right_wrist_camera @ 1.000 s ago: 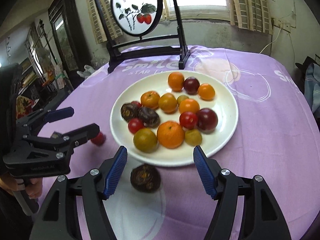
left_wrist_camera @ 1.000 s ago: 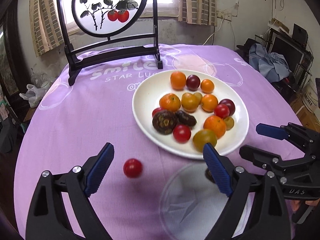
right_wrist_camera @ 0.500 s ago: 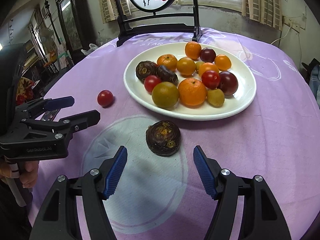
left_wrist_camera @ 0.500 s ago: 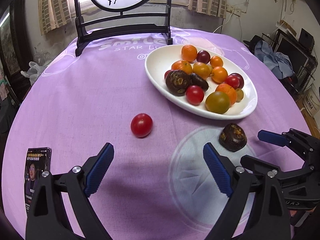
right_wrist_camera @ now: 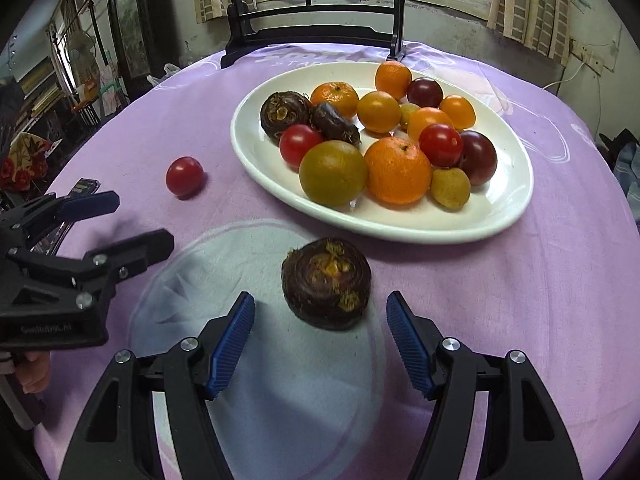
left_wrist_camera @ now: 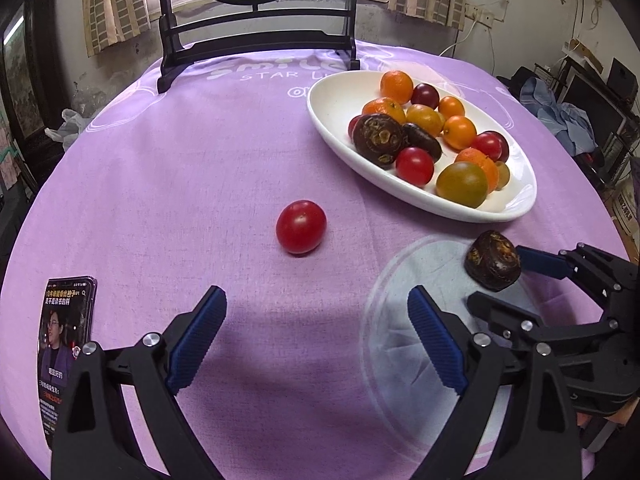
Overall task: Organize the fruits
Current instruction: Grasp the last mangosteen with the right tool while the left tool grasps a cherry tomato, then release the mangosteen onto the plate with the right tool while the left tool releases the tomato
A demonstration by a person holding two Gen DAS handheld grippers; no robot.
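Observation:
A white oval plate holds several oranges, tomatoes and dark fruits. A red tomato lies loose on the purple cloth, a short way ahead of my open, empty left gripper. A dark brown water chestnut lies on the cloth just in front of the plate, right ahead of my open, empty right gripper. The right gripper also shows in the left wrist view, and the left gripper in the right wrist view.
A phone lies on the cloth at the near left. A black-framed round screen stand stands at the table's far side. Clutter and chairs surround the round table.
Both grippers have pulled back and dropped lower toward the table. The tomato and the water chestnut now sit ahead of the fingertips instead of between them. Both grippers stay open.

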